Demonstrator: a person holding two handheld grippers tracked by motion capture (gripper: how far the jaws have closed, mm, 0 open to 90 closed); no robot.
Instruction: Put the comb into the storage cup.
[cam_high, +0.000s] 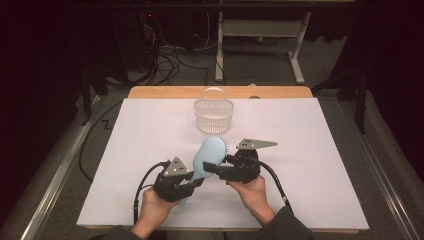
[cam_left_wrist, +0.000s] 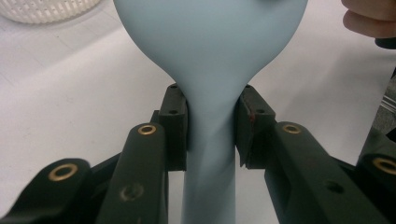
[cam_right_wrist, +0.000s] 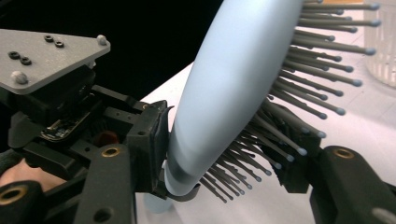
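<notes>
White bench carries a white basket at the far side. You hold the blue hairbrush above it with your left gripper and right gripper.

Left gripper view: jaws pinch the brush neck, so it stays steady.

Right gripper view: jaws clamp the brush head, one pad among the bristles, probably to share the load.

Both hands low and close together, left gripper and right gripper jaws clamped, angled inward
</notes>
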